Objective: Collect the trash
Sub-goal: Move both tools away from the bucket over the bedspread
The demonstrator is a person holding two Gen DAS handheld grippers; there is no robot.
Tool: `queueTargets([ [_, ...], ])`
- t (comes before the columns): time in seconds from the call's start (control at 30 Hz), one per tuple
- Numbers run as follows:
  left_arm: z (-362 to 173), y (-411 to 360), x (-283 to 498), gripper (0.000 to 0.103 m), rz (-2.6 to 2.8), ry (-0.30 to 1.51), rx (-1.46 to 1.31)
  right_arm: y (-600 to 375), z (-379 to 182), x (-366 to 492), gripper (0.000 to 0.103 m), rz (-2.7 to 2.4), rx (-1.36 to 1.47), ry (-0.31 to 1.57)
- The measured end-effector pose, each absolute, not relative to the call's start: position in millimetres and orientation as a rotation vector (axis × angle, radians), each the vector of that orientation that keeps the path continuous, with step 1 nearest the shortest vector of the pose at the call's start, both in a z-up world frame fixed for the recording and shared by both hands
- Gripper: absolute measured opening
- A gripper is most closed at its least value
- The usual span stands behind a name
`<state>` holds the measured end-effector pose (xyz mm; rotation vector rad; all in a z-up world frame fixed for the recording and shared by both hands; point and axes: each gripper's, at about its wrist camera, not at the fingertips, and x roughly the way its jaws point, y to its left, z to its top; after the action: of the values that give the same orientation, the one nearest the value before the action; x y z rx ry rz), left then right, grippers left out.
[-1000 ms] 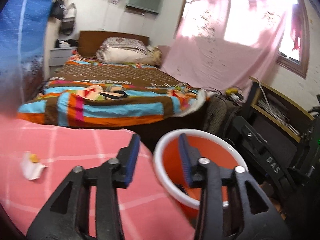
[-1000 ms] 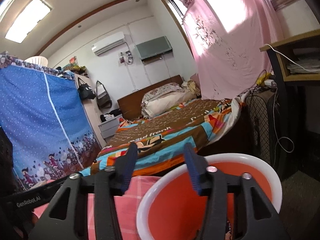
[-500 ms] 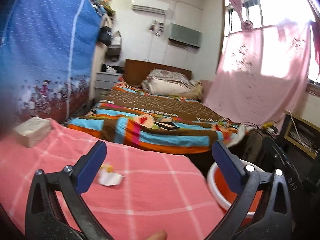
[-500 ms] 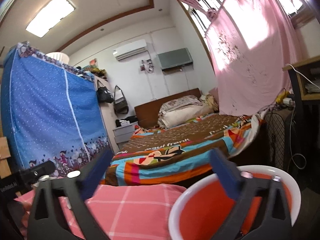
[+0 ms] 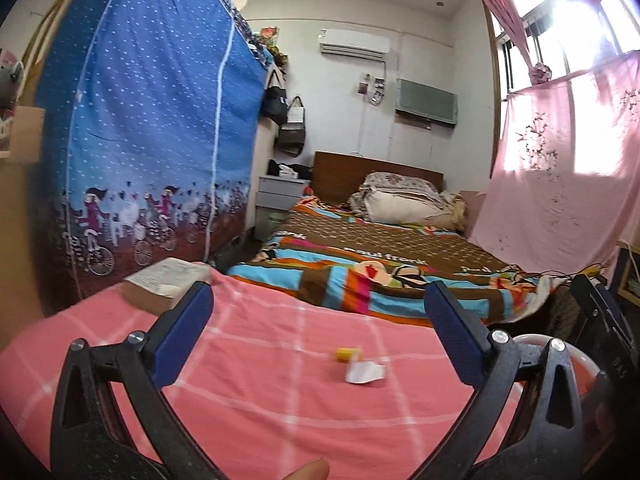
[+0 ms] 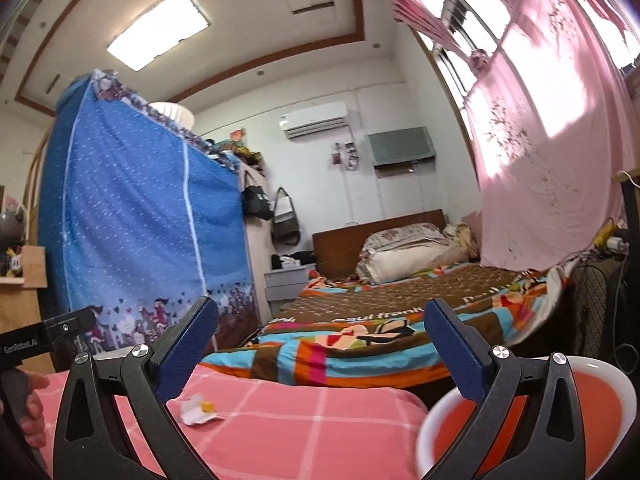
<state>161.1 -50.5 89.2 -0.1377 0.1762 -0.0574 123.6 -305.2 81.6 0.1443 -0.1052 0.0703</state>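
pink checked tablecloth, orange bin

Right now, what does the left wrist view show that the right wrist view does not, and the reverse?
Only the left wrist view shows the book on the pink cloth and the open left gripper. Only the right wrist view shows the ceiling light, the orange inside of the bin and the open right gripper. Both show the paper scrap with its yellow bit, the bin's white rim and the bed.

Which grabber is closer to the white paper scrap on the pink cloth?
Left. The left gripper faces the paper scrap almost head-on; the right gripper sits off beside the orange bin.
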Motion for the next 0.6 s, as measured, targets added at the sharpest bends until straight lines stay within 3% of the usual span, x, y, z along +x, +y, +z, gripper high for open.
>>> queueTargets([
  [0.33, 82.4, -17.2, 163.7, 0.103, -0.017, 0.155, -0.097, -256.3, 73.8, 143.1, 0.103, 0.156, 0.021, -0.071],
  [0.6, 75.8, 0.3, 180.7, 0.103, 0.016, 0.193, -0.064, -222.1, 70.4, 180.1, 0.103, 0.218, -0.077, 0.080],
])
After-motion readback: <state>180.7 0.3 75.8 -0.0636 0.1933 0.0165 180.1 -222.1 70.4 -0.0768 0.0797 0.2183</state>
